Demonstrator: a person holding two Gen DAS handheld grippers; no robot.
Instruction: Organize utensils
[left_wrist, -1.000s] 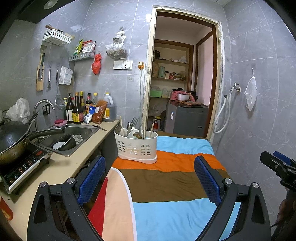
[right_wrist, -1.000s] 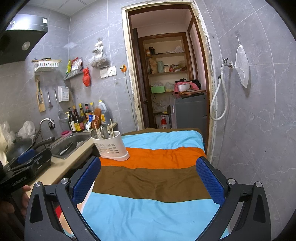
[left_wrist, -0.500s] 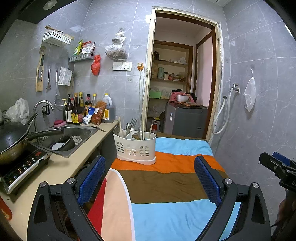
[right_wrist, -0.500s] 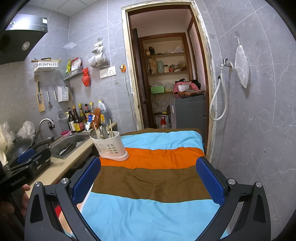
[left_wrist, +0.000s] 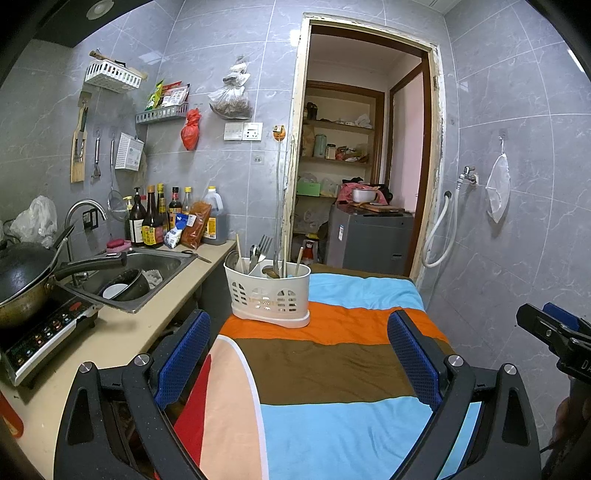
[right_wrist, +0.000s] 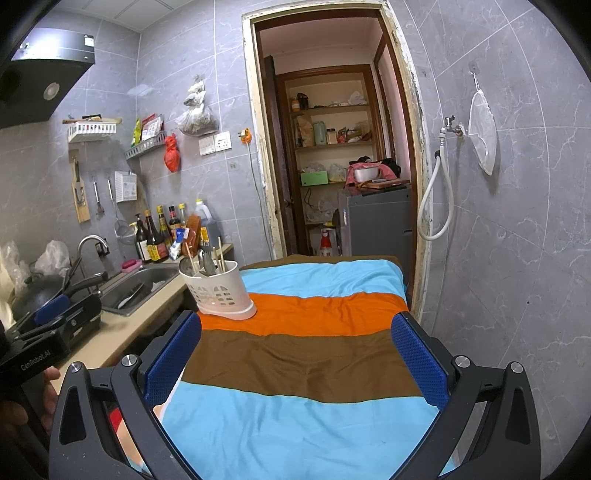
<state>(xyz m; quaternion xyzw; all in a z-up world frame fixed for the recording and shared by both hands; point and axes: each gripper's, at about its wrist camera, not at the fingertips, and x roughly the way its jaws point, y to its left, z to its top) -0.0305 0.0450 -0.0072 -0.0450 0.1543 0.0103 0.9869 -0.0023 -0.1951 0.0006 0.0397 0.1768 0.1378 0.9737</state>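
Left tool (left_wrist: 299, 349) spread wide, empty | right tool (right_wrist: 295, 352) likewise | utensil holder (left_wrist: 269, 293) upright on striped cloth (left_wrist: 332, 362), contents seemingly cutlery

The left gripper (left_wrist: 298, 354) and the right gripper (right_wrist: 295, 356) are held level, side by side, with jaws spread wide and nothing gripped between the blue pads (left_wrist: 183, 352). A hand (right_wrist: 48, 391) is partly seen behind the left gripper.
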